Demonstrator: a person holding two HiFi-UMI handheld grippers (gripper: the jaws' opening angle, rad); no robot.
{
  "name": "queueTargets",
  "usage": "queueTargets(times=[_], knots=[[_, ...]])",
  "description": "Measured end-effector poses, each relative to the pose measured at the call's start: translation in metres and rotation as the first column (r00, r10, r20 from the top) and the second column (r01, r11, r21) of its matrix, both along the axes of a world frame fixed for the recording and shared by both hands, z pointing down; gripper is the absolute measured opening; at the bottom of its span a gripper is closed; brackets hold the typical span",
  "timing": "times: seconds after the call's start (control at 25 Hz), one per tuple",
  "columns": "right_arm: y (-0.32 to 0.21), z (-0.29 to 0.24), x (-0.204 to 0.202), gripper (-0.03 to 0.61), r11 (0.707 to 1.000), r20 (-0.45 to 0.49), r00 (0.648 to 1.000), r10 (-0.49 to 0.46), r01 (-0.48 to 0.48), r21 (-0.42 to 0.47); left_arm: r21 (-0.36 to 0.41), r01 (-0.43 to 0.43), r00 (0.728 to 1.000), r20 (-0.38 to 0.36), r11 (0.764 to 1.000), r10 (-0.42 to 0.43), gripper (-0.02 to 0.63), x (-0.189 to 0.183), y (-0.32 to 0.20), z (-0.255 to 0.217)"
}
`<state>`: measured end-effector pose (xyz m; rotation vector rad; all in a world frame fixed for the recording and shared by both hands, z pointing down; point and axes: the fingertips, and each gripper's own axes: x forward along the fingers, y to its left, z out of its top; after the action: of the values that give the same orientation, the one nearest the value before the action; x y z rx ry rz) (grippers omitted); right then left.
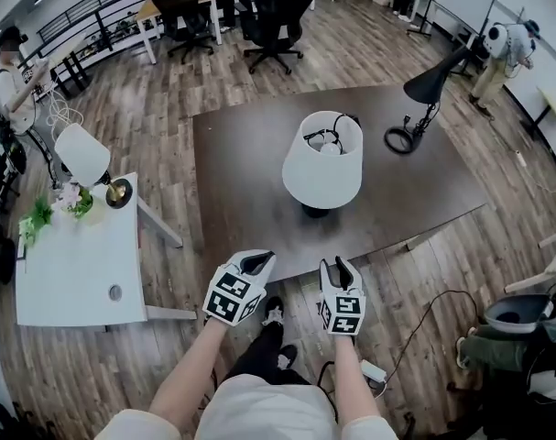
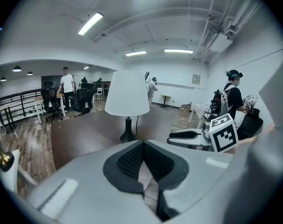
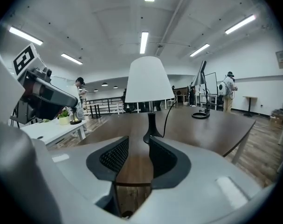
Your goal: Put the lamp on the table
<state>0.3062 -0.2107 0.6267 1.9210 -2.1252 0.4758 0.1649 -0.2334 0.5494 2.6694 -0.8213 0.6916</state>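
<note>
The lamp (image 1: 322, 168) stands on the dark table (image 1: 241, 154); we hold the left gripper (image 1: 257, 262) and right gripper (image 1: 340, 269) off its edge, jaws spread, empty.

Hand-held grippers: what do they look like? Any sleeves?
Both are alike. The left hand-held gripper and right hand-held gripper have pale grey plastic bodies, black ribbed pads lining the jaws, and a white cube with black square markers at the back. The forearms are bare; no sleeves are in view.
</note>
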Motion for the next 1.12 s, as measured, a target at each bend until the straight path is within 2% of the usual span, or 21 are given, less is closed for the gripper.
queueTargets(times=[0.28,0.56,1.12], knots=[[0.034,-0.025,-0.005,0.147,1.0,0.014,1.0,0.005,-0.005,-0.015,0.01,-0.003,1.0,0.008,1.0,0.003,0.0,-0.003,0.026,-0.006],[0.06,-0.041,-0.005,0.118,0.999,0.035,0.999,0.031,-0.03,-0.02,0.016,-0.085,0.994,0.074,0.996,0.083,0.0,-0.001,0.051,-0.005],[0.084,-0.053,-0.015,0.026,0.997,0.061,0.995,0.082,-0.081,-0.011,-0.009,0.048,0.999,-0.019,0.999,-0.048,0.0,-0.007,0.077,-0.017]])
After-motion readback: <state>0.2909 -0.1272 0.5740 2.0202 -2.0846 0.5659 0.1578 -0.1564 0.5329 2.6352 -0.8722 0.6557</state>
